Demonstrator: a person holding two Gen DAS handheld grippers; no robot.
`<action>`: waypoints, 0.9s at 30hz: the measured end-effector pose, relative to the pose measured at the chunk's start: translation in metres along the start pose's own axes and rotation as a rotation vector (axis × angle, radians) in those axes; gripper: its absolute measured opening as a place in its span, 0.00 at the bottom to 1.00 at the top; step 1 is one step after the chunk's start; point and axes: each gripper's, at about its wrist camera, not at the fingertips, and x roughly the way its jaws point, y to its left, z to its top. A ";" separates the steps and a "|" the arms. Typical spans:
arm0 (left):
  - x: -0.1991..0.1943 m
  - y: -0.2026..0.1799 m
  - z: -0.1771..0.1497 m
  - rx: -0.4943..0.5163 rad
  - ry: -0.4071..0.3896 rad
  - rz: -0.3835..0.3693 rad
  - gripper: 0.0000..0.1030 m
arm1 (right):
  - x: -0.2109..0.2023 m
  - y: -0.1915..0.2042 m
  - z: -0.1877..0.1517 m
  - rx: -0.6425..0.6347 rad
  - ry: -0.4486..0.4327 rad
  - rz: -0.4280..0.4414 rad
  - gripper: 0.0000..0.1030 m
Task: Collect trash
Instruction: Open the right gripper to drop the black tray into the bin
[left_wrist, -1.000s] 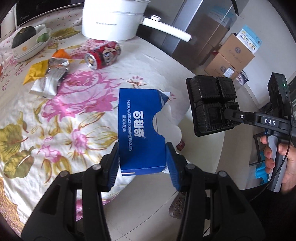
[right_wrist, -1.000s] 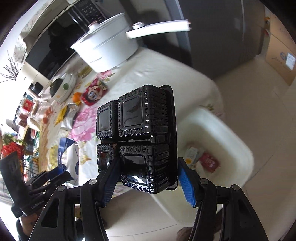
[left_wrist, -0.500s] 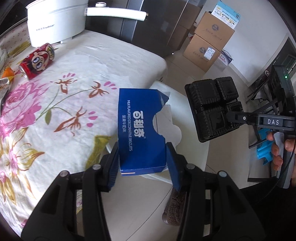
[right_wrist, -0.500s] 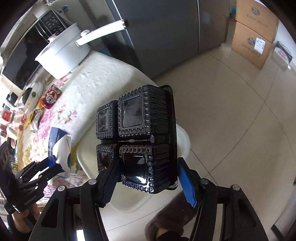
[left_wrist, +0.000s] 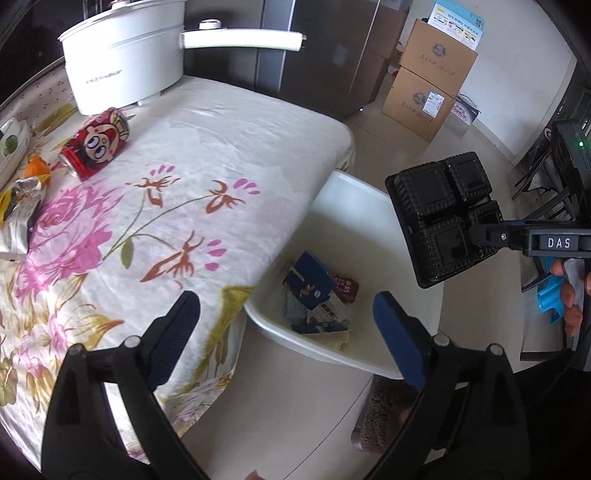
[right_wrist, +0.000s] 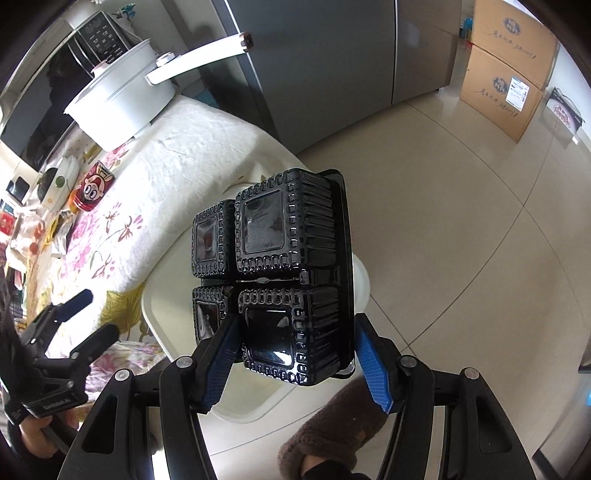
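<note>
The blue box lies in the white bin on the tiled floor beside the floral-clothed table. The left gripper has just opened, empty (jaws wide apart); the right gripper clamps the black tray.

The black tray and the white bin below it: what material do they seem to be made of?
The black tray looks like thin moulded plastic with a glossy finish: light glints off its ribbed, embossed compartments. The white bin appears to be thicker smooth plastic, semi-matt, with a rounded, seamless rim. Neither can be confirmed by look alone.
</note>
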 end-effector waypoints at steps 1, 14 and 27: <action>-0.003 0.005 -0.002 -0.010 0.004 0.007 0.92 | 0.000 0.003 0.000 0.000 0.001 0.002 0.61; -0.048 0.061 -0.026 -0.102 -0.014 0.081 0.93 | 0.000 0.047 0.008 0.013 0.013 0.057 0.85; -0.081 0.125 -0.050 -0.224 -0.014 0.151 0.93 | 0.004 0.122 0.018 -0.061 0.023 0.125 0.85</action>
